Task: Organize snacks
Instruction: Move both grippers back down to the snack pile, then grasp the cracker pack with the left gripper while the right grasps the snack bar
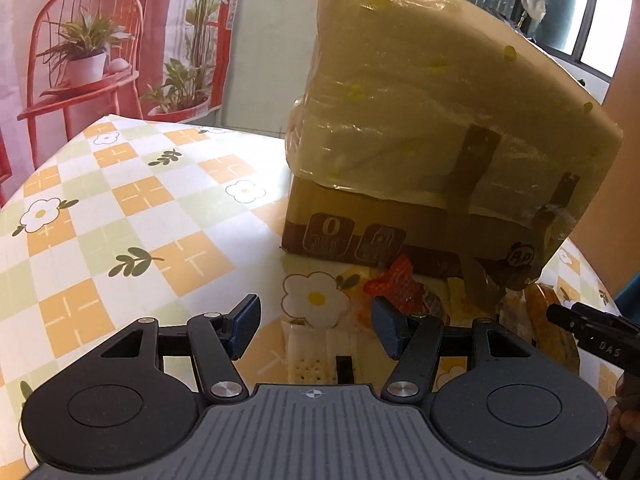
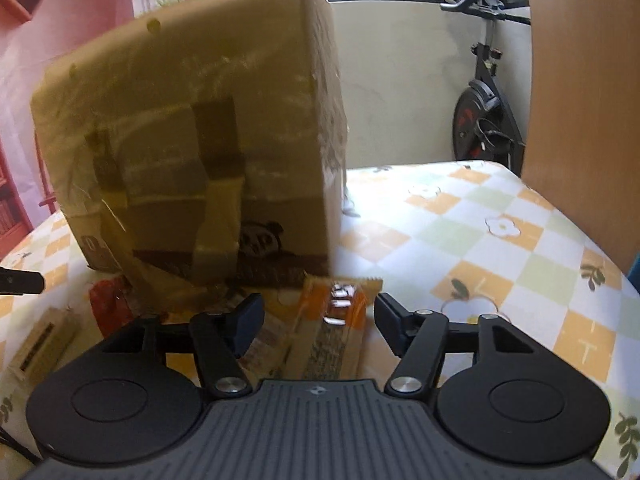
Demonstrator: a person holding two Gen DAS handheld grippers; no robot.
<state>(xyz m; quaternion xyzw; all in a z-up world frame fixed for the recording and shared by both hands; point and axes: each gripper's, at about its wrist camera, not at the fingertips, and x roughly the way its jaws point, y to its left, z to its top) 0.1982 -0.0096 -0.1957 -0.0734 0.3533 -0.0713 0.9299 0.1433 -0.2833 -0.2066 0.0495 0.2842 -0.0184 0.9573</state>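
A tall cardboard box wrapped in clear film and tape stands on the table; it also fills the right wrist view. Snack packets lie at its foot: a red-orange packet, a white cracker pack and an orange packet. My left gripper is open above the white pack, holding nothing. My right gripper is open over an orange-brown snack packet. A red packet and a tan pack lie to its left. The right gripper's fingers show at the left view's right edge.
The table has a checked orange, green and white flower cloth. A red-printed curtain hangs behind on the left. An exercise bike stands beyond the table's far right. A wooden panel rises at the right edge.
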